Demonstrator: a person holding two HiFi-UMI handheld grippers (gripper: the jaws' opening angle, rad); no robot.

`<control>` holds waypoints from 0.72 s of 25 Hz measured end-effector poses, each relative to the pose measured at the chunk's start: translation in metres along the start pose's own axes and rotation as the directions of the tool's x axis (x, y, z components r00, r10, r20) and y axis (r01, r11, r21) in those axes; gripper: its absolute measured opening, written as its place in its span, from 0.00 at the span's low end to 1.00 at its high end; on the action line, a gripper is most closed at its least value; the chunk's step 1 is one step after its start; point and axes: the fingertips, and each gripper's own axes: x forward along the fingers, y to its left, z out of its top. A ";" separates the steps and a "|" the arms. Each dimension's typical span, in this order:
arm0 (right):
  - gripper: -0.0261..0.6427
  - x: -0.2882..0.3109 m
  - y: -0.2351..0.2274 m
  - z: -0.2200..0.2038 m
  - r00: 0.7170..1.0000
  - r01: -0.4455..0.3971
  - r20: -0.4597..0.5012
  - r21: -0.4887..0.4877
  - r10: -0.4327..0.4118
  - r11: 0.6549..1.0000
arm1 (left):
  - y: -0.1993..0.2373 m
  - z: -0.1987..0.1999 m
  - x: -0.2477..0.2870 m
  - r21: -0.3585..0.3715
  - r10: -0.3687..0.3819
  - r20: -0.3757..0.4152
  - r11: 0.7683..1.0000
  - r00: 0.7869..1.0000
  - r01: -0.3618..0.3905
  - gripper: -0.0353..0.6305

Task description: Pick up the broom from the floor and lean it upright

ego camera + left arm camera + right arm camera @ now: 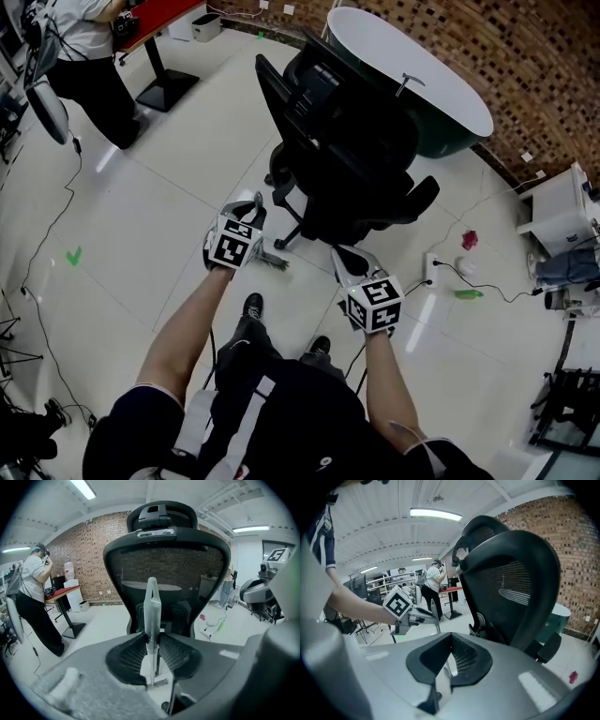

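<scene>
Clamping broom (152,606) by slim pale-grey handle, near upright: left hand-held gripper (152,637), ribbed black pads either side. Bristle head low over glossy white tiled floor (169,216), beside black mesh-backed office chair (347,159). Right hand-held gripper (450,637) jaws together, empty.

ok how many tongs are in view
2. The left tongs grip the broom in front of the chair. The right tongs, closed, are to their right, near the chair's armrest. None seem hidden.

No legible text, label, brand, number or sign in any view.
</scene>
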 end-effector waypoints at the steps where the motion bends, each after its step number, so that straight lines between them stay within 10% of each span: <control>1: 0.04 0.009 0.004 0.006 1.000 0.008 -0.001 0.004 -0.008 1.000 | 0.011 0.001 0.005 0.004 -0.009 -0.003 1.000 1.000 0.009 0.19; 18: 0.04 0.069 0.006 0.009 0.993 0.086 -0.086 0.061 -0.081 0.994 | 0.071 0.006 0.119 0.077 -0.094 -0.093 0.992 0.991 0.101 0.19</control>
